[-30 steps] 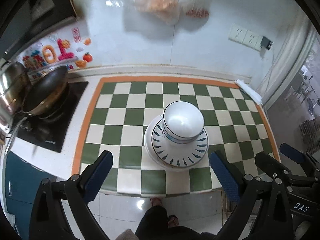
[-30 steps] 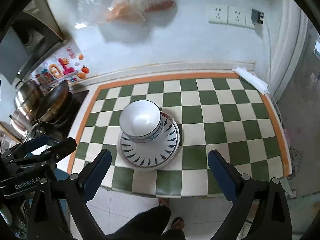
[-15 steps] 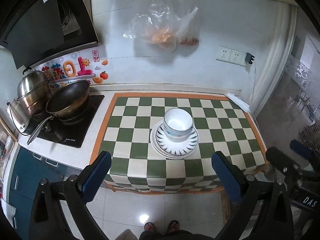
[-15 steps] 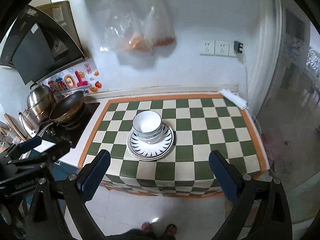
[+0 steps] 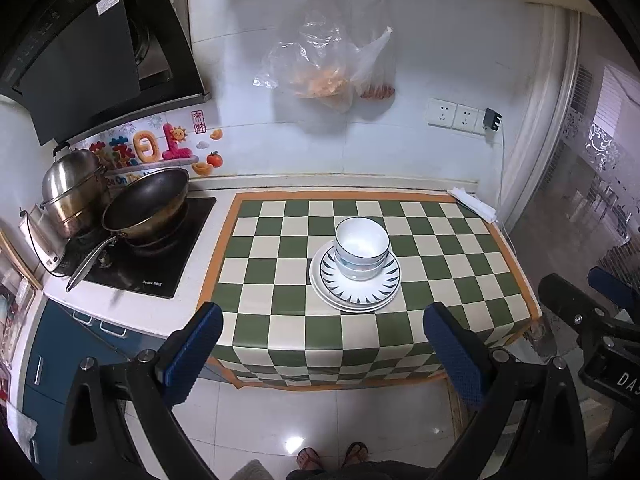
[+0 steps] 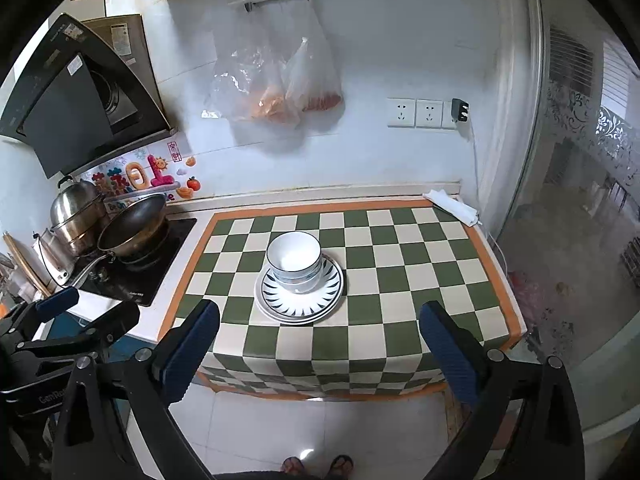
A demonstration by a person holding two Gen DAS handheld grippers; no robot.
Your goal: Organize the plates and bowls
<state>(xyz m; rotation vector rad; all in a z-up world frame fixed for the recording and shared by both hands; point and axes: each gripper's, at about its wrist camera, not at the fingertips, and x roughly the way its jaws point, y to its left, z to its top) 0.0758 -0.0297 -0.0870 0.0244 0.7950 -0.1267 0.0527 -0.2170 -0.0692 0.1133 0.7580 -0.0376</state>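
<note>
One checkered countertop [image 5: 436,240] carries two stacked plates [image 5: 356,286] at its centre, with stacked bowls [image 5: 361,248] on them, count unclear. Both the left gripper [image 5: 320,352] and right gripper [image 6: 320,348] hover at six o'clock, fingers spread, empty.

My right gripper [image 6: 320,344] hangs spread wide and empty, well back from the green-and-white checkered cloth [image 6: 400,280], out over the floor. On the cloth sit nested white bowls [image 6: 294,260] on a stack of plates [image 6: 300,300] with a dark leaf-pattern rim. My left gripper [image 6: 80,316] shows at the lower left. A wok [image 6: 132,222] rests on the black cooktop [image 6: 160,264], a steel pot [image 6: 76,208] behind it.
</note>
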